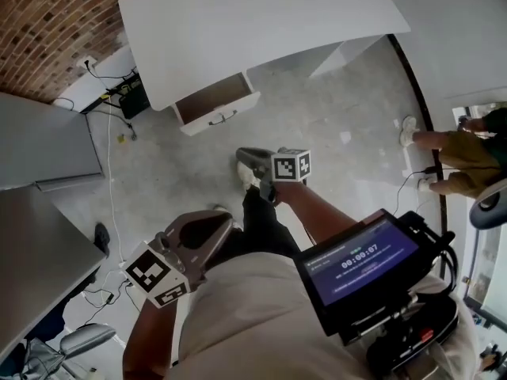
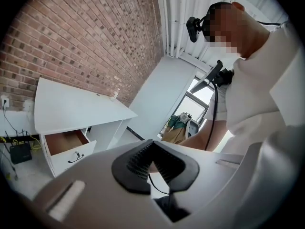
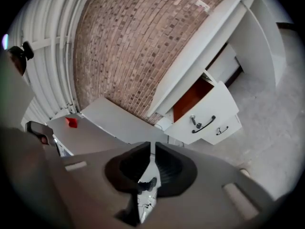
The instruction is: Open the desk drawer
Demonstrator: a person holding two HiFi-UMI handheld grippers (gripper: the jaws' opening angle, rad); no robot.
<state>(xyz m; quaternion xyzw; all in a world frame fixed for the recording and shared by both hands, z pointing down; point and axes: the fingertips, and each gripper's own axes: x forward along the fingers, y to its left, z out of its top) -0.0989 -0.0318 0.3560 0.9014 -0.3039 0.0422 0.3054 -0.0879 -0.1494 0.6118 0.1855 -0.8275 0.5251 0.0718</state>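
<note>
Drawer (image 1: 215,105) juts out beneath the front edge of the desk (image 1: 261,22), near its left corner, with its handle (image 1: 223,118) free. The left gripper (image 1: 226,224) and right gripper (image 1: 244,157) hang well back, jaws closed on nothing. Any further opening likely calls for a straight, level pull on the handle. The drawer's contents and full travel are hidden.

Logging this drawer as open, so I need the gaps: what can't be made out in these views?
Drawer back: head view, hidden under the desktop.
Drawer's front interior: left gripper view, blocked by its front panel.
Small object on the desktop: left gripper view, too small to identify.
Fitting above the handle: right gripper view, too small to tell lock from knob.
</note>
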